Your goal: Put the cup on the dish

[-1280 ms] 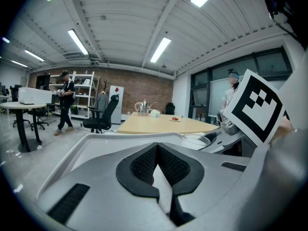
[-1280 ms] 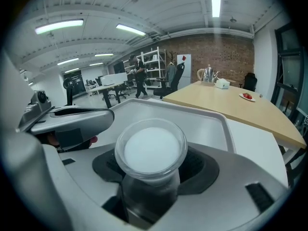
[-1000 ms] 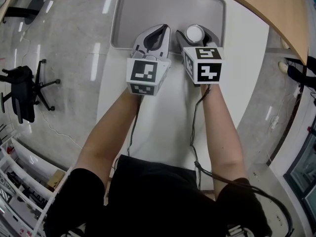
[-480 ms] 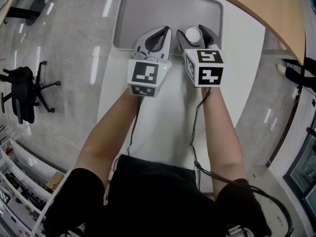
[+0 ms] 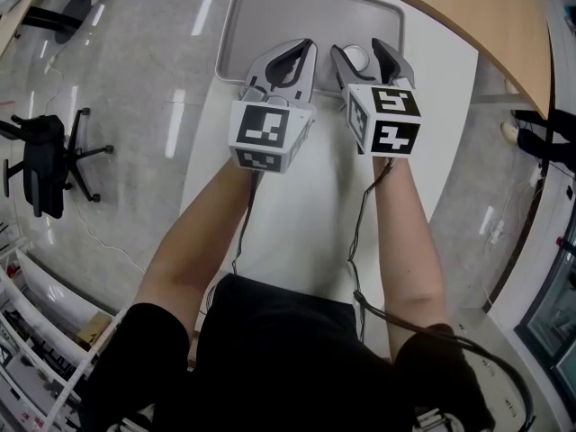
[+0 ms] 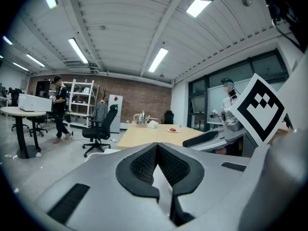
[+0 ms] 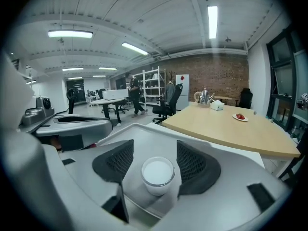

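Advanced over the tray (image 5: 270,12), the right gripper (image 5: 360,49) now straddles the cup (image 5: 357,58), jaws apart and clear of it; the left gripper (image 5: 307,49) stays pinched closed, empty.

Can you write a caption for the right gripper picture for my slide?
Open right gripper with its jaws either side of a white cup on the grey tray.
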Demonstrator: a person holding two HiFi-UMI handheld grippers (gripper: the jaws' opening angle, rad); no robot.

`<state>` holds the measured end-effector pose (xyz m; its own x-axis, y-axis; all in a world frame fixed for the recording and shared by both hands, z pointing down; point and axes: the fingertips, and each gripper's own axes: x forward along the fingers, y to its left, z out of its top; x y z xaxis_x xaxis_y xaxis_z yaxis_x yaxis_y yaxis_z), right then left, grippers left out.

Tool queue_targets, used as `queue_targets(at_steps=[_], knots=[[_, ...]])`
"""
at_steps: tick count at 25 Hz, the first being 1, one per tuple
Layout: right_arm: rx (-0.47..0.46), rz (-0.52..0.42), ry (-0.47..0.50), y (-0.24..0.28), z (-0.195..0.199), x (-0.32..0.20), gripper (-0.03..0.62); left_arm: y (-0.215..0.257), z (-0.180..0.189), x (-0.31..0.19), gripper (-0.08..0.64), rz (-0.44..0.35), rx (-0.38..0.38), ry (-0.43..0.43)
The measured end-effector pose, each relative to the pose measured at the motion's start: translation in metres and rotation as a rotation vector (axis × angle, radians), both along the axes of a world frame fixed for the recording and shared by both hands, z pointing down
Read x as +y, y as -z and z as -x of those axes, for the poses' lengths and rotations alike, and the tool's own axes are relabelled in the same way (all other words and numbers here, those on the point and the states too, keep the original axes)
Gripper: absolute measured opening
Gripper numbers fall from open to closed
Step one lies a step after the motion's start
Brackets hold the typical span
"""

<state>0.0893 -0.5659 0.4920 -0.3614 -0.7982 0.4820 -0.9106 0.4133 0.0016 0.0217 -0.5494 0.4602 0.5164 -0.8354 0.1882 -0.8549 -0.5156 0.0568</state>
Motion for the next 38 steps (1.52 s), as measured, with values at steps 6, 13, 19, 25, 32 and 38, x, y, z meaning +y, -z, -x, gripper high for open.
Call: queue_targets(at_steps=[6,13,19,25,32,38], knots=[[-0.02,-0.049,-0.007,0.032,0.008,0.023,0.238,0.036,0.012,0.013,0.005,-0.017,0.031,0.019],[-0.045,-0.125,-0.012,0.094,0.013,0.057,0.238,0.097,0.01,0.047,0.005,-0.096,0.018,0.008],[-0.063,-0.195,-0.009,0.158,0.016,0.094,0.238,0.148,0.002,0.085,0.005,-0.123,0.031,-0.027],[-0.073,-0.279,-0.034,0.219,0.007,0.134,0.217,0.201,-0.006,0.117,0.005,-0.167,0.035,-0.033],[-0.095,-0.397,-0.11,0.282,-0.009,0.178,0.073,0.248,-0.014,0.154,0.005,-0.214,0.034,-0.058],[-0.125,-0.432,-0.136,0.31,-0.015,0.207,0.035,0.271,-0.025,0.18,0.005,-0.237,0.047,-0.085]])
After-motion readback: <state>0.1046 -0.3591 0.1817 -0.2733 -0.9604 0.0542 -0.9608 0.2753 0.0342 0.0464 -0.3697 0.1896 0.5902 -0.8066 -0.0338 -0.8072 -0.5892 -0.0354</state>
